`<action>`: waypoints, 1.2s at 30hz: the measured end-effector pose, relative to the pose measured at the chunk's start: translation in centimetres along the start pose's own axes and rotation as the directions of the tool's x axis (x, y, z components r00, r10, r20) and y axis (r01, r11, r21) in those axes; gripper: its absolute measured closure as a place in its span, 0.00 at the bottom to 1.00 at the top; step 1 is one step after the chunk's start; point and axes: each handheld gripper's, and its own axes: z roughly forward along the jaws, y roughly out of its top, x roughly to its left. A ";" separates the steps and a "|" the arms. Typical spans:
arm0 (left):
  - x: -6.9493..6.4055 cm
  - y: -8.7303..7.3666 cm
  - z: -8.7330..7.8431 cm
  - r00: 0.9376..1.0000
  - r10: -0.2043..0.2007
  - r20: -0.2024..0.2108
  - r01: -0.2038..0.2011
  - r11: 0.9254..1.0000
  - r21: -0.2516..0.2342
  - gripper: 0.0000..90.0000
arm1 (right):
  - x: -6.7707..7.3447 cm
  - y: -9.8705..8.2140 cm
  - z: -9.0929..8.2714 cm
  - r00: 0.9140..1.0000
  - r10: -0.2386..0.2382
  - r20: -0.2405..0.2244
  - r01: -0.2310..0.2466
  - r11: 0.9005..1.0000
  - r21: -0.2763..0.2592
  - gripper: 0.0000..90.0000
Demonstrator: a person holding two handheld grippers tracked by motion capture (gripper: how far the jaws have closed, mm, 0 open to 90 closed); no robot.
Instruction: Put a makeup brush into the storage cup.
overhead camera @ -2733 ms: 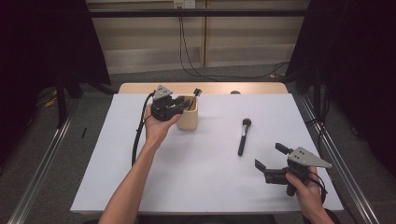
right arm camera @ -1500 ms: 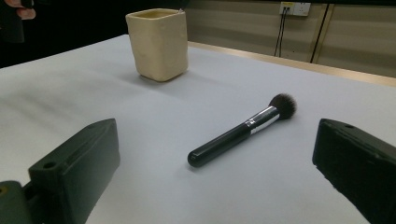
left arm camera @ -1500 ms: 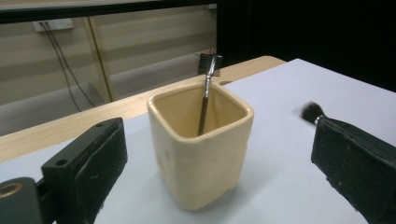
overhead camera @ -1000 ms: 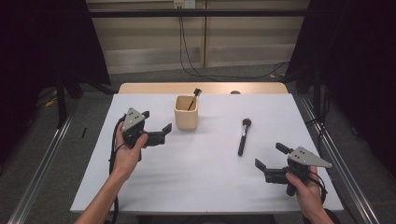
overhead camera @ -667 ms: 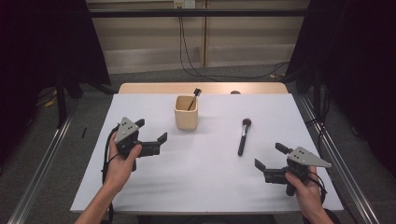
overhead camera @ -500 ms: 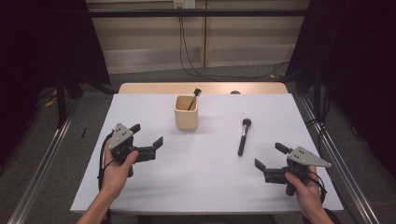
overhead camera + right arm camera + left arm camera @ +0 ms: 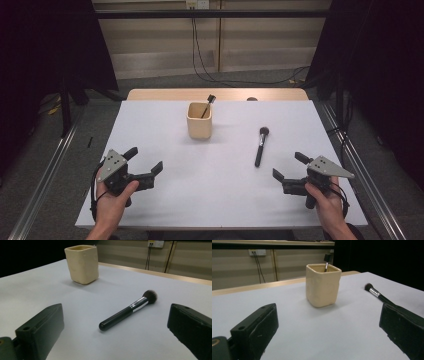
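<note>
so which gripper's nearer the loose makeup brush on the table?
Right. The right gripper sits open just below the makeup brush, handle end closest. The left gripper is open too, far across the table at its left edge.

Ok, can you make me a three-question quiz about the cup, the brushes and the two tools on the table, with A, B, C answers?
1. Where does the big brush lie?
A. flat on the table, to the right of the cup
B. inside the cup
C. between the left tool's jaws

2. How many brushes are there in all?
A. one
B. two
C. four

3. How do the jaws of the right tool stand?
A. shut on the big brush
B. shut on nothing
C. open, with nothing between them

Answers:
1. A: the high view shows the big brush flat on the white top, apart from the cup.
2. B: the small brush leans in the cup and the big brush lies outside it.
3. C: the right gripper view shows its jaws wide apart, the brush lying beyond them. The left tool is open too.
</note>
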 end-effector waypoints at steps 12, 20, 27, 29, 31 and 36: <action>0.2 -1.7 -1.8 0.999 -0.003 -0.034 0.003 1.000 0.007 0.03 | -0.2 0.0 -0.3 1.000 0.006 0.019 -0.006 1.000 -0.007 0.00; 0.4 -1.7 -1.8 0.999 -0.017 -0.039 0.016 1.000 -0.013 0.03 | -0.4 -0.1 -0.8 1.000 0.002 0.020 -0.001 1.000 -0.012 0.00; 0.8 -1.8 -1.7 0.999 -0.011 -0.047 0.011 1.000 0.001 0.03 | -0.4 -0.1 -0.7 1.000 0.000 0.012 0.000 1.000 -0.009 0.00; 0.9 -1.9 -1.6 0.999 -0.011 -0.053 0.012 1.000 0.006 0.03 | -0.4 0.0 -0.6 1.000 0.005 0.009 -0.005 1.000 -0.009 0.00; 1.1 -2.0 -1.5 0.999 -0.020 -0.049 0.020 1.000 0.005 0.03 | -0.4 0.1 -0.4 1.000 0.007 0.009 -0.006 1.000 -0.010 0.00; 1.0 -1.8 -1.3 0.999 -0.002 -0.050 0.002 1.000 0.007 0.03 | -0.5 0.3 0.2 1.000 0.016 0.019 -0.016 1.000 -0.009 0.00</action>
